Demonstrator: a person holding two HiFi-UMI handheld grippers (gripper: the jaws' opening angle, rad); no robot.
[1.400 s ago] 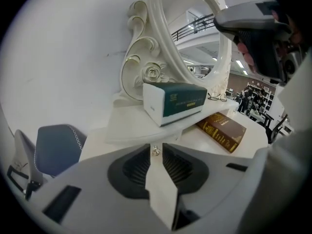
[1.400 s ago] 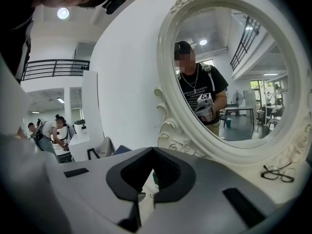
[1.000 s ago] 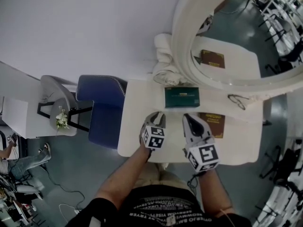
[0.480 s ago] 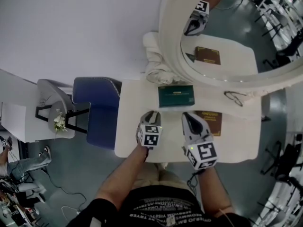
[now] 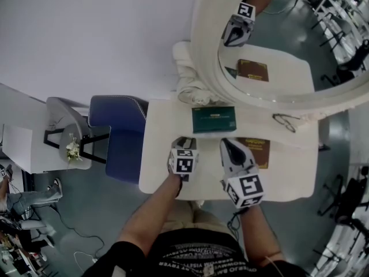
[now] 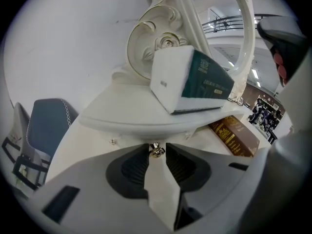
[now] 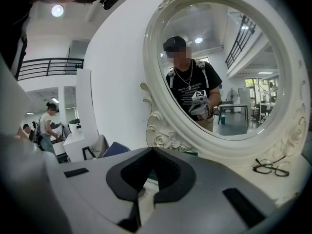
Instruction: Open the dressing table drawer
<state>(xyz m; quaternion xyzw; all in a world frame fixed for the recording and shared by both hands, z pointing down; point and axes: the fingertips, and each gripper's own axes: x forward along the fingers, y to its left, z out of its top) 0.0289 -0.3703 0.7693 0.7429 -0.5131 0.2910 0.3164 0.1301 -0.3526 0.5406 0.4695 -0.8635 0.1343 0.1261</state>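
1. White table (image 5: 288,178) against a pale wall carries everything; at its front edge the left claw (image 6: 157,147) has its jaws drawn in to the width of a small gold drawer knob (image 6: 156,150). One pad sits on each side of the knob, pinching it.
2. Compared with half a second ago, both claws sit almost where they were, the left one a touch closer to the table. A second ago the mirror (image 5: 202,51) showed no claw; it now reflects one.
3. That knob stands out from the drawer front (image 6: 136,136), which lies just under the table's rim, straight ahead of the left claw and not pulled out.
4. In its own view the right claw (image 7: 152,149) has its tips closed together with nothing held. In the head view it is above the table, just beside the left claw.
5. Beyond the left claw a green box (image 5: 214,119) lies on the table, near the mirror's foot.
6. Next to the right claw lies a brown book (image 5: 260,152), and a pair of glasses (image 5: 284,122) rests farther back by the mirror frame.
7. Left of the table stands a blue chair (image 5: 115,134).
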